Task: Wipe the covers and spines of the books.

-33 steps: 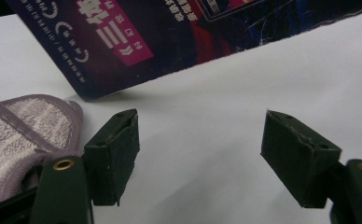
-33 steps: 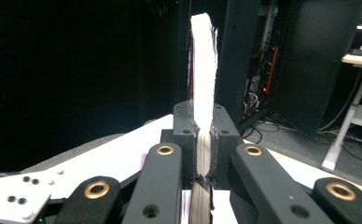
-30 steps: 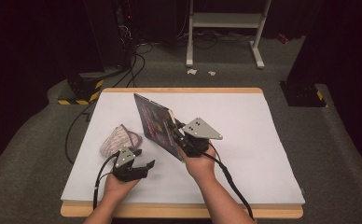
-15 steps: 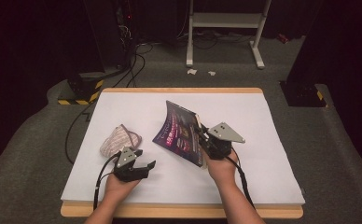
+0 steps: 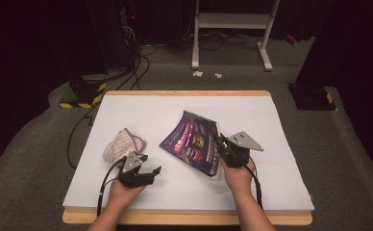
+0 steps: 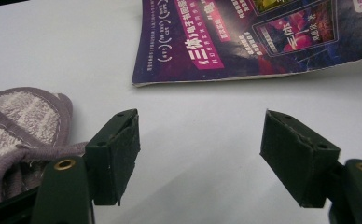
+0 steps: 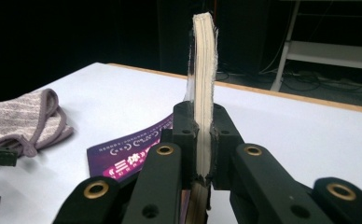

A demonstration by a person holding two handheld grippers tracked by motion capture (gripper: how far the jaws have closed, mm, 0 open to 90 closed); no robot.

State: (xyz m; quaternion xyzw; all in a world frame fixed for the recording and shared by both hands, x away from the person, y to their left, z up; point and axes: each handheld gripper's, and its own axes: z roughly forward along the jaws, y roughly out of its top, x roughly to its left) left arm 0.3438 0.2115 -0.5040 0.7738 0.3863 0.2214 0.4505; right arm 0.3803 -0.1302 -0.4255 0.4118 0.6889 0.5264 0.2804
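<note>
A purple magazine (image 5: 194, 142) lies tilted at the middle of the white table (image 5: 280, 125), its left part resting on the table. My right gripper (image 5: 221, 147) is shut on its right edge, and the pinched page edges (image 7: 202, 93) stand upright between the jaws. My left gripper (image 5: 152, 174) rests near the front left, open with nothing between its pads (image 6: 118, 154). The magazine's cover (image 6: 244, 42) lies just beyond it. A striped grey cloth (image 5: 123, 143) lies crumpled right behind the left gripper, touching its left jaw (image 6: 25, 135).
The table's wooden front edge (image 5: 184, 216) runs below both hands. Bare white surface spreads at the back and right of the table. Beyond the table are floor cables (image 5: 136, 57), a white metal stand (image 5: 232, 29) and a black-yellow base (image 5: 81, 94).
My right gripper has swung the magazine down from nearly upright to lying tilted on the table and shifted right. The left gripper has stayed in place, open.
</note>
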